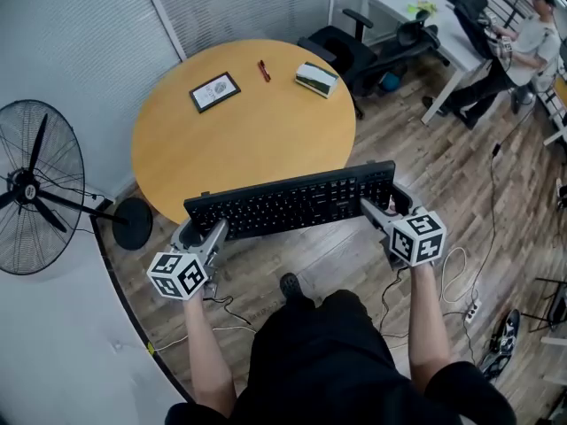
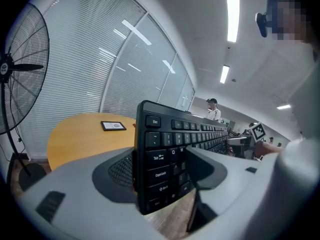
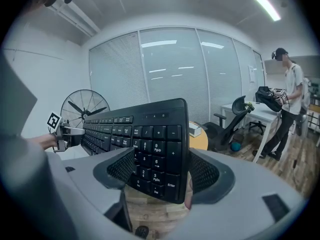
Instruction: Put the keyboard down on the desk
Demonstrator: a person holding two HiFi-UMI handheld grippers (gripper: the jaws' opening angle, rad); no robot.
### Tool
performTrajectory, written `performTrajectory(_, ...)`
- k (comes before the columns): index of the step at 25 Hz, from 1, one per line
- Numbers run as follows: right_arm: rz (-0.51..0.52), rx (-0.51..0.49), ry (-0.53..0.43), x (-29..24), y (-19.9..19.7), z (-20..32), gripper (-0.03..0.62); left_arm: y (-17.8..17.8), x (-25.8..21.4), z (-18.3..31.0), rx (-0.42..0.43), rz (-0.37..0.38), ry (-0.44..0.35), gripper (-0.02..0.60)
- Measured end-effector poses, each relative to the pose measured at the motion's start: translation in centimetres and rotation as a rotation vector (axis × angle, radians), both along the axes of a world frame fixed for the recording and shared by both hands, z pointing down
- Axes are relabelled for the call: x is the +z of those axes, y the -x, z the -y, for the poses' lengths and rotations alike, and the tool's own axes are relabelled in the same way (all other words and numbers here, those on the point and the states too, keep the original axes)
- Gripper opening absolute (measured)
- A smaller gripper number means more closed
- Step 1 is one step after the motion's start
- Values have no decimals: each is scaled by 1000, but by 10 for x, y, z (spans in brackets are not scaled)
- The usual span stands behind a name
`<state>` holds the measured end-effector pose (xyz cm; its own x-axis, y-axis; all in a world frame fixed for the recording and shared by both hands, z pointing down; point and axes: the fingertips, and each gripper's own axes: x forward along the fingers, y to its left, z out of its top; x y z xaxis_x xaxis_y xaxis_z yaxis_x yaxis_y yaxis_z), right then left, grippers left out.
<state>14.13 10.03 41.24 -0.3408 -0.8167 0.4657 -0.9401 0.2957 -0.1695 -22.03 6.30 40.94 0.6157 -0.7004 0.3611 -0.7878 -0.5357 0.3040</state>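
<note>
A black keyboard (image 1: 292, 200) hangs in the air in front of the round wooden desk (image 1: 239, 131), held level between both grippers, keys up. My left gripper (image 1: 202, 235) is shut on its left end, where the Esc and Tab keys (image 2: 160, 156) show between the jaws. My right gripper (image 1: 383, 209) is shut on its right end, over the number pad (image 3: 157, 159). The keyboard's far edge overlaps the near rim of the desk in the head view; wooden floor shows below it.
On the desk lie a framed tablet (image 1: 214, 91), a red pen (image 1: 264, 70) and a small book (image 1: 316, 79). A standing fan (image 1: 40, 189) is at the left by the wall. Office chairs (image 1: 354, 47), a white desk (image 1: 425, 11) and a person (image 1: 523, 47) are at the back right. Cables (image 1: 461, 273) lie on the floor.
</note>
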Motion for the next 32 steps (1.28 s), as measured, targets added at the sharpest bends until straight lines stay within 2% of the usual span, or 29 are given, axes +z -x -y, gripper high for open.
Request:
performTrajectory(8, 12, 1, 39, 14, 8, 9, 347, 8, 8, 11, 3, 13, 23, 288)
performTrajectory(14, 3, -22, 63, 22, 10, 35, 347, 11, 21, 29, -20, 1, 49, 288)
performTrajectory(32, 40, -223, 19, 9, 9, 192, 346, 8, -7, 112, -219, 32, 11, 288)
